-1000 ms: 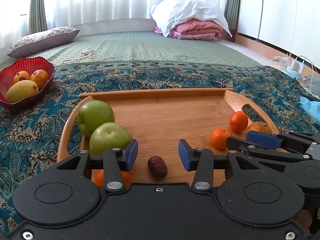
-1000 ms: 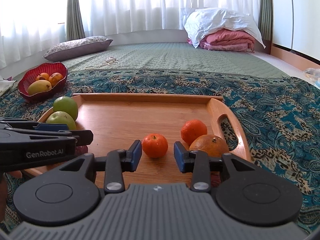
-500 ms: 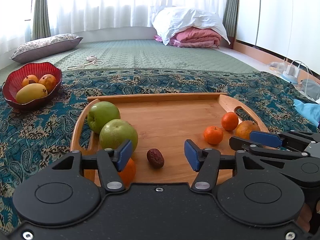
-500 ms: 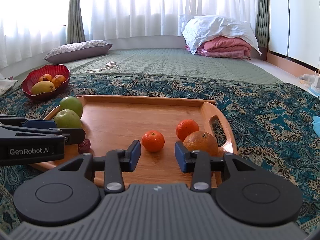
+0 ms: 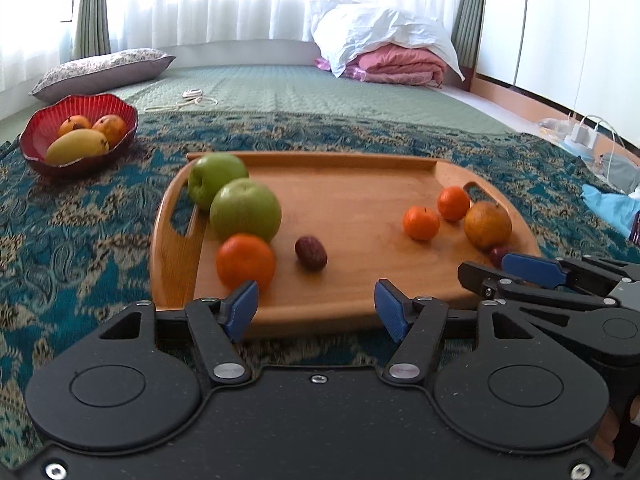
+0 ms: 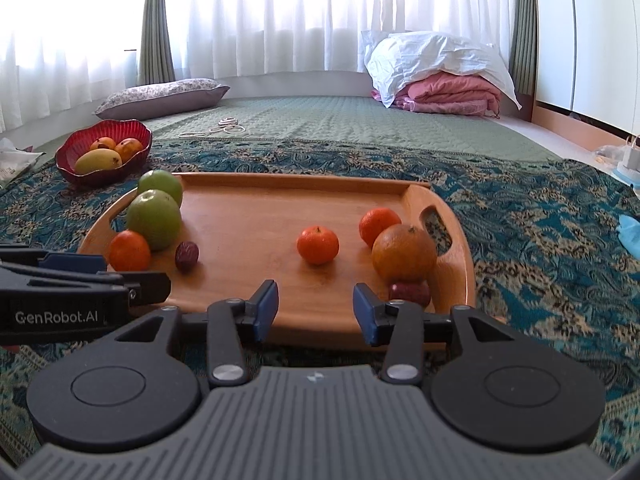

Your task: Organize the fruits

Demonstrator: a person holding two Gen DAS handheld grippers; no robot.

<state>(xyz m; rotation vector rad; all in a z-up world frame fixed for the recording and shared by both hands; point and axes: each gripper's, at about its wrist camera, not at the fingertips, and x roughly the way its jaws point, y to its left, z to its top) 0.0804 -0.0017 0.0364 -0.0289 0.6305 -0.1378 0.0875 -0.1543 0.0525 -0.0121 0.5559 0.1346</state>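
Hovering, left wrist view: left tongs [image 5: 316, 304] held apart and empty at the near rim of the wooden tray [image 5: 360, 312]
Left end of tray: two green apples [image 5: 244, 211], a tangerine [image 5: 245, 259], and a jujube [image 5: 310, 253] lying apart from them
Right wrist view: right tongs [image 6: 314, 310] likewise apart, gripping nothing
Right end of tray: tangerines [image 6: 317, 245], a larger orange [image 6: 404, 253], a red jujube [image 6: 410, 293] touching it
Red bowl [image 6: 132, 158]: mangoes, off the tray on the blanket
Progress: judged early; kinds remain mixed at both ends, no fruit lifted
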